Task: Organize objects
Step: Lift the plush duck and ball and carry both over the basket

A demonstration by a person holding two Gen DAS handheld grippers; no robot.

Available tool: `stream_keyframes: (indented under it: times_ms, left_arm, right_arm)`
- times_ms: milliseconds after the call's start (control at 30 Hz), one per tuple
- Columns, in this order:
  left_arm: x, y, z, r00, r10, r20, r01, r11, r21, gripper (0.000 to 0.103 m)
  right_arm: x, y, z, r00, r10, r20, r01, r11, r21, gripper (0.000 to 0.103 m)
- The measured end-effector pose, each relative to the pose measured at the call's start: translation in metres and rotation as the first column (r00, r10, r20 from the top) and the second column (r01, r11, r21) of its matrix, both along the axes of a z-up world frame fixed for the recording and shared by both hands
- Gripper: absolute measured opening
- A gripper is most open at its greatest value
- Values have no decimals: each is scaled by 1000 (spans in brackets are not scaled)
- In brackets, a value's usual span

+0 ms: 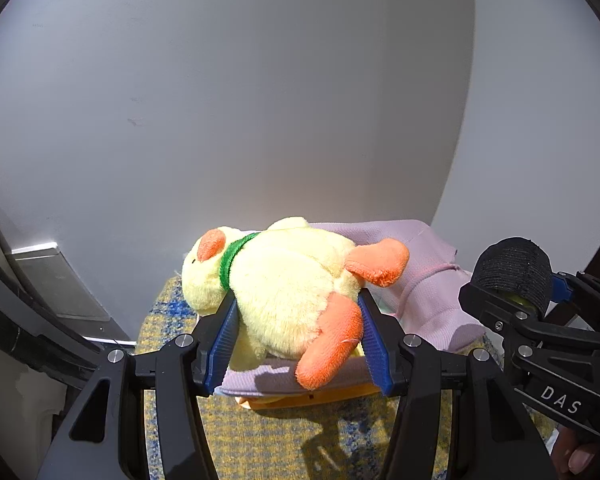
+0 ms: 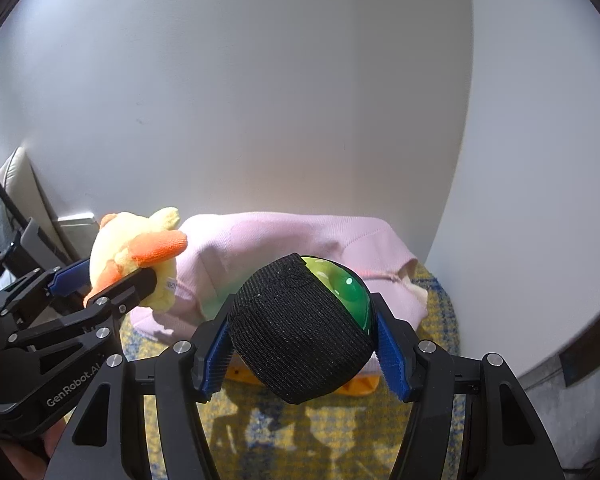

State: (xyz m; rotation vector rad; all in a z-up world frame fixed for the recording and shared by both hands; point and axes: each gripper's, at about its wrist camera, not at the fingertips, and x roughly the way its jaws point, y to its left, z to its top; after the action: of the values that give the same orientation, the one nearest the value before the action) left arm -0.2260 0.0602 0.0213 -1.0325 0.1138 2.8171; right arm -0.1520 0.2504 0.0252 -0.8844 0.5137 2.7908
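My left gripper (image 1: 298,320) is shut on a yellow plush duck (image 1: 284,288) with orange feet and a green collar. It holds the duck over a pink cloth (image 1: 428,288). My right gripper (image 2: 302,328) is shut on a green ball (image 2: 348,292) that is partly wrapped in a black knitted cover (image 2: 296,332). It holds the ball just in front of the pink cloth (image 2: 284,240). The right gripper shows at the right of the left wrist view (image 1: 512,280), and the left gripper with the duck (image 2: 136,248) shows at the left of the right wrist view.
The pink cloth lies over an orange object (image 1: 308,398) on a yellow and blue woven mat (image 1: 300,440). A white wall (image 1: 260,100) stands close behind. A grey panel (image 1: 56,280) is at the far left.
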Motion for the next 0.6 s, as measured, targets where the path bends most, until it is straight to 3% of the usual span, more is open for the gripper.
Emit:
stream_keyframes:
  times_ms: [400,600]
  left_arm:
    - [-47,-3,-15,998,4,70,-5,1000,15,56]
    - [-59,-3,-19,996,12,88,-14,1000,25,62]
  right_arm:
    - [-37,10,-10,999,14,33,-14,1000,-16,62]
    - [-46,17,-19,999,19,47,-16,998,-54,64]
